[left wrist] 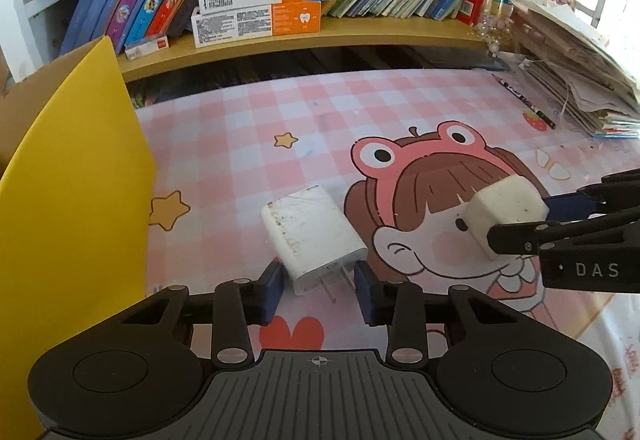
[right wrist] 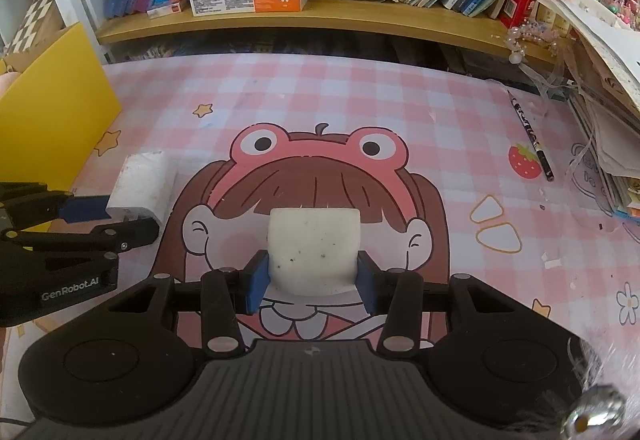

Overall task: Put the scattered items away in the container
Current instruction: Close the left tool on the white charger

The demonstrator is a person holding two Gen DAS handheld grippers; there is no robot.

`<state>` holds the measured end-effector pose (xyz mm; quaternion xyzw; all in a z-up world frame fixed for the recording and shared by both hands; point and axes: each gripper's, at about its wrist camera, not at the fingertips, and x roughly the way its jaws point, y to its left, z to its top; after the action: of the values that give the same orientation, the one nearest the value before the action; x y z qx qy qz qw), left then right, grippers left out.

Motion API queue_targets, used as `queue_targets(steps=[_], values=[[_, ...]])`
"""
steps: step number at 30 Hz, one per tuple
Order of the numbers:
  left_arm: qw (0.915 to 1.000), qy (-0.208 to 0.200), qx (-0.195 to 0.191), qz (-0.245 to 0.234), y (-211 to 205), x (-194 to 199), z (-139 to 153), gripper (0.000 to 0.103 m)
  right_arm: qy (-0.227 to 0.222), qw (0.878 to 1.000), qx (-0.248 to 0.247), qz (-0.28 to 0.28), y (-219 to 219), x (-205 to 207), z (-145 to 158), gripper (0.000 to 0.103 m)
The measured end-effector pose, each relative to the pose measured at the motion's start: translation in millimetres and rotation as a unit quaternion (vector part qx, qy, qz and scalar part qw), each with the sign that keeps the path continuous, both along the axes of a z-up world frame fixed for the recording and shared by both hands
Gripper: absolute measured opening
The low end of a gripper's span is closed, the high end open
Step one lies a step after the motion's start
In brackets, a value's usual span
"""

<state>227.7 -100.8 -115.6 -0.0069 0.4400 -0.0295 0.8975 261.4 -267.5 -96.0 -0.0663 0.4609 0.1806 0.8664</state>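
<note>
Left wrist view: charger [left wrist: 316,236] lies prongs toward camera between left tongs [left wrist: 318,290], apparently not yet pinched.

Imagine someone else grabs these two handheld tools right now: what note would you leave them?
Right gripper: jaws shut on the speckled white eraser block, held above the pink checked cartoon table mat.
Left gripper: jaws either side of the scuffed white plug-in charger on the mat; pads look about touching its plug end, grip not certain.
Yellow-walled container stands at the left edge.
Done: eraser picked up.
Left: secure the charger, put both in the container. The patterned pencil also lies on the mat.
</note>
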Motion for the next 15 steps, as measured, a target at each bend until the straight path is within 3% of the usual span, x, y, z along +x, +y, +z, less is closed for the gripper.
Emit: queue_targets(steps=[15], values=[[0.9979,-0.04,-0.026,-0.044,-8.4,-41.6,40.6,0.036,-0.026,1.0,0.008,-0.007,-3.9,-33.0,27.1,0.04]])
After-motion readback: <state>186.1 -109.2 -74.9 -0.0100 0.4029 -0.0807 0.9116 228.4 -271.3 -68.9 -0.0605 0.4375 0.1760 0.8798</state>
